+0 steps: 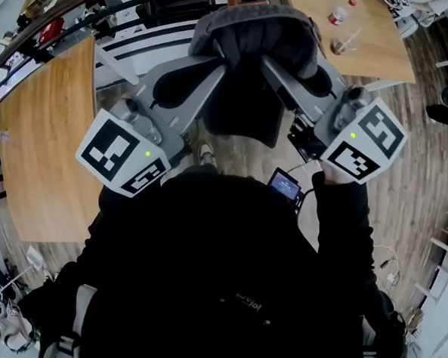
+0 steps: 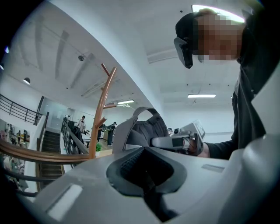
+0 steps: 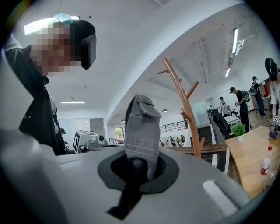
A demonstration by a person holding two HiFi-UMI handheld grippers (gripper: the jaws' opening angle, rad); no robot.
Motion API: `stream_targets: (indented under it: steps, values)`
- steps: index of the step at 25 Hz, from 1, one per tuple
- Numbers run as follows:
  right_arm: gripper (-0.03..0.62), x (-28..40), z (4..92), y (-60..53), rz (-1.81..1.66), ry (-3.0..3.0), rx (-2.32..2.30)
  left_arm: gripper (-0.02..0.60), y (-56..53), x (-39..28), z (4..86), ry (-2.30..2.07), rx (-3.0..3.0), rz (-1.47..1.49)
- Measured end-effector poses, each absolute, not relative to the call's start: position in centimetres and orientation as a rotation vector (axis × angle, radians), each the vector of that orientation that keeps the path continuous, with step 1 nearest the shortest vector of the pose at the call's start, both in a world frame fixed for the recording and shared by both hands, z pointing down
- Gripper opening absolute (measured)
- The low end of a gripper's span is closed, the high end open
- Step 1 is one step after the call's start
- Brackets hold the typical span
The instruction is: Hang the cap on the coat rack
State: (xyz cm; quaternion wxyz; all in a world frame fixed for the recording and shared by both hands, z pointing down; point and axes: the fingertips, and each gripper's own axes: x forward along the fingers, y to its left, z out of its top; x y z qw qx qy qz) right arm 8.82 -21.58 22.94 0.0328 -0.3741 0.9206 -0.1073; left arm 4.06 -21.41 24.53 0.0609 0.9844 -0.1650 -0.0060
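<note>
A dark grey cap [image 1: 256, 33] is held up in front of me between both grippers. My left gripper [image 1: 218, 64] is shut on its left edge, and the cap [image 2: 148, 127] rises just past the jaws in the left gripper view. Opposite it, my right gripper [image 1: 270, 64] is shut on the cap's grey fastening strap [image 3: 142, 131], which stands up out of the jaws. The wooden coat rack [image 2: 103, 109] with its upward-angled pegs stands beyond the cap; the coat rack [image 3: 183, 105] is also in the right gripper view.
A wooden table [image 1: 37, 148] lies at the left. Another table [image 1: 368, 55] at the upper right carries a bottle [image 1: 338, 15] and a glass [image 1: 342, 44]. A dark railing [image 1: 67, 13] curves behind. Several people [image 3: 238, 100] stand far off.
</note>
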Motion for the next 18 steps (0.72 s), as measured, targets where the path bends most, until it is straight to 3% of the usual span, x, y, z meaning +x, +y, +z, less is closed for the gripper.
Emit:
stream_targets:
  steps: [18]
  values:
    - [0.015, 7.7, 19.1, -27.5, -0.248, 2.807, -1.197, 0.005, -27.0, 3.1, 20.2, -0.337, 2.996, -0.156]
